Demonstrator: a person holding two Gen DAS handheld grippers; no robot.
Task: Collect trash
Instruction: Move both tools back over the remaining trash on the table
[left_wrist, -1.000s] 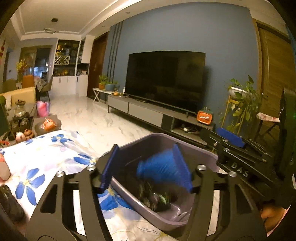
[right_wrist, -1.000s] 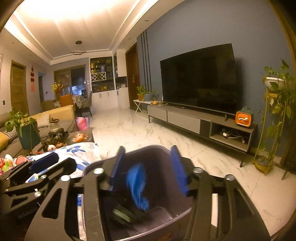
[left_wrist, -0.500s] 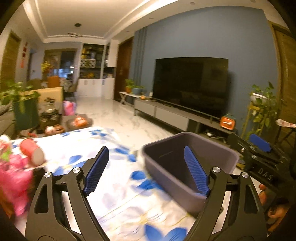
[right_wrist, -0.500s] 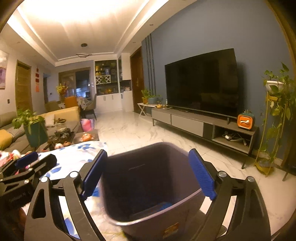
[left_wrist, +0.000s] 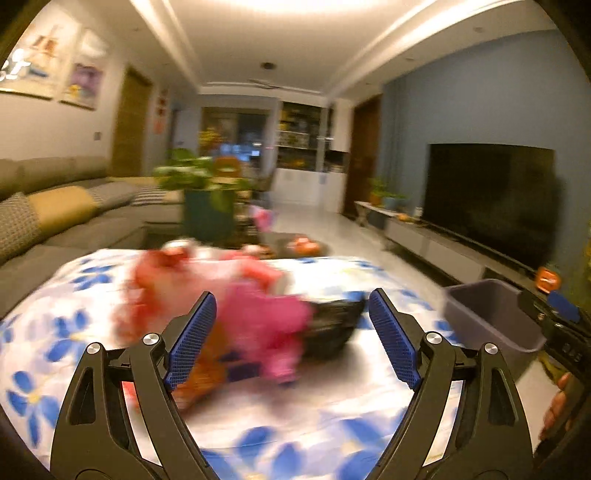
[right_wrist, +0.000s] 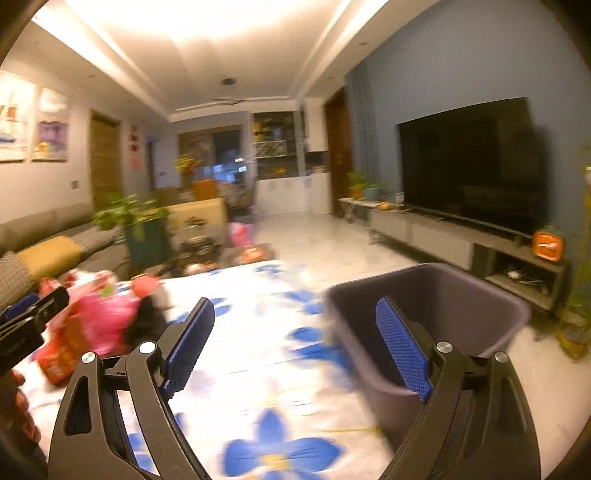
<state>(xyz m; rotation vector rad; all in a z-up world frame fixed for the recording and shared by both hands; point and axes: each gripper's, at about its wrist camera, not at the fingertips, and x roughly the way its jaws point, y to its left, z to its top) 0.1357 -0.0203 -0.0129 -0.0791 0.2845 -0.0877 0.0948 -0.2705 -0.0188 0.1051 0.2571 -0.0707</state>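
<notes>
A blurred pile of trash lies on the flowered tablecloth (left_wrist: 332, 406): a pink bag (left_wrist: 266, 325), red wrappers (left_wrist: 159, 288), a black item (left_wrist: 332, 325) and an orange pack (left_wrist: 199, 376). My left gripper (left_wrist: 291, 332) stands open just short of the pile, nothing between its pads. My right gripper (right_wrist: 295, 347) is open too and empty, its right finger in front of the grey bin (right_wrist: 461, 273). The pile (right_wrist: 99, 314) sits to the right gripper's left, with the left gripper (right_wrist: 35, 306) at that frame's edge. The bin (left_wrist: 487, 317) and the right gripper (left_wrist: 554, 306) show at the left view's right side.
A potted plant (left_wrist: 207, 192) and small ornaments (left_wrist: 303, 245) stand beyond the cloth. A sofa (left_wrist: 55, 221) runs along the left. The TV (right_wrist: 469, 162) and its low unit (right_wrist: 443, 240) line the right wall, with tiled floor between. A hand (left_wrist: 557, 406) holds the right gripper.
Both grippers swung left, away from over the bin and toward the trash pile. Both sets of jaws spread wider. The bin now sits to the right in both views.
</notes>
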